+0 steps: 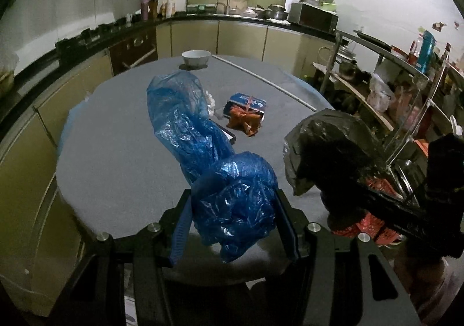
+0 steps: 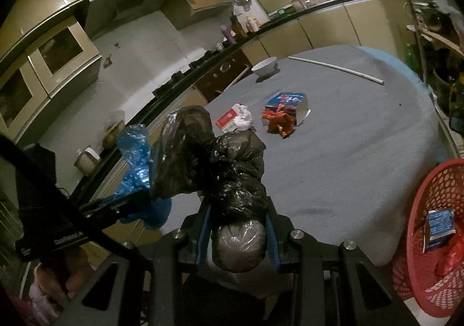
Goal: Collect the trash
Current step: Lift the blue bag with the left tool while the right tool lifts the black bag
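My left gripper [image 1: 233,204] is shut on a crumpled blue plastic bag [image 1: 208,157] and holds it above the near edge of the grey round table [image 1: 116,151]. My right gripper [image 2: 237,210] is shut on a black plastic bag [image 2: 220,163], also held above the table; it shows at the right of the left wrist view [image 1: 327,149]. On the table lie a blue box with an orange wrapper [image 1: 246,112], seen also in the right wrist view [image 2: 285,111], and a red-and-white packet with white tissue [image 2: 235,118].
A red mesh basket [image 2: 426,210] with some trash in it stands at the table's right edge. A white bowl [image 1: 196,58] and a long white rod [image 1: 266,83] lie at the far side. Kitchen counters surround the table; a cluttered shelf rack [image 1: 406,99] stands right.
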Demonstrator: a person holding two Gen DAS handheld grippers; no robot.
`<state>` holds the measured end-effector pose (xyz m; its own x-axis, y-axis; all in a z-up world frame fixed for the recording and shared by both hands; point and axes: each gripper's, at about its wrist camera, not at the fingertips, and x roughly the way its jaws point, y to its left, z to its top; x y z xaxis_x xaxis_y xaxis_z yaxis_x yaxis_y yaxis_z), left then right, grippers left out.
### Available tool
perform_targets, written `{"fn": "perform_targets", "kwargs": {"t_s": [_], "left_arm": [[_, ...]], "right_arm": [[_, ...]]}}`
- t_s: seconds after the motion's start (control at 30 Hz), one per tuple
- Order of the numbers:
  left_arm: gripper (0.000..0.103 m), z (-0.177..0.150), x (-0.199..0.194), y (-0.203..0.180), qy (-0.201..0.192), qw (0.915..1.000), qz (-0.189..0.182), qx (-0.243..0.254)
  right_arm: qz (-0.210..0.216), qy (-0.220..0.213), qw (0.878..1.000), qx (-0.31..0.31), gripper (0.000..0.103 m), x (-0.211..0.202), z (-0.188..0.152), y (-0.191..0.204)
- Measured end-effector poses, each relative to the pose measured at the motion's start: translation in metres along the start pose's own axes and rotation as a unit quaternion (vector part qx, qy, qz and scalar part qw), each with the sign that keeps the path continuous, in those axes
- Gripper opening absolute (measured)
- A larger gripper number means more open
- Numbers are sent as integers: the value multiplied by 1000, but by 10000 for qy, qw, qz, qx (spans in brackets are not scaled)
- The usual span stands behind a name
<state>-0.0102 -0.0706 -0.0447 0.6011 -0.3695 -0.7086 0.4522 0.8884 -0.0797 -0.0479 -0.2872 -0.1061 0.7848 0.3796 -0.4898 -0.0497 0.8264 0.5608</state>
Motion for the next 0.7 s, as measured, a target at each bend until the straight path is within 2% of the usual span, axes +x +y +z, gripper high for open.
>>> {"fn": "perform_targets", "kwargs": {"t_s": [0.4,0.7], "left_arm": [[56,-4,-3,-13,-70,9995,270,145],[56,-5,3,-20,15,9994,239,244]], "right_arm": [[74,-56,10000,23,35,4,3,7],[73,-28,9999,151,35,4,2,2]]}}
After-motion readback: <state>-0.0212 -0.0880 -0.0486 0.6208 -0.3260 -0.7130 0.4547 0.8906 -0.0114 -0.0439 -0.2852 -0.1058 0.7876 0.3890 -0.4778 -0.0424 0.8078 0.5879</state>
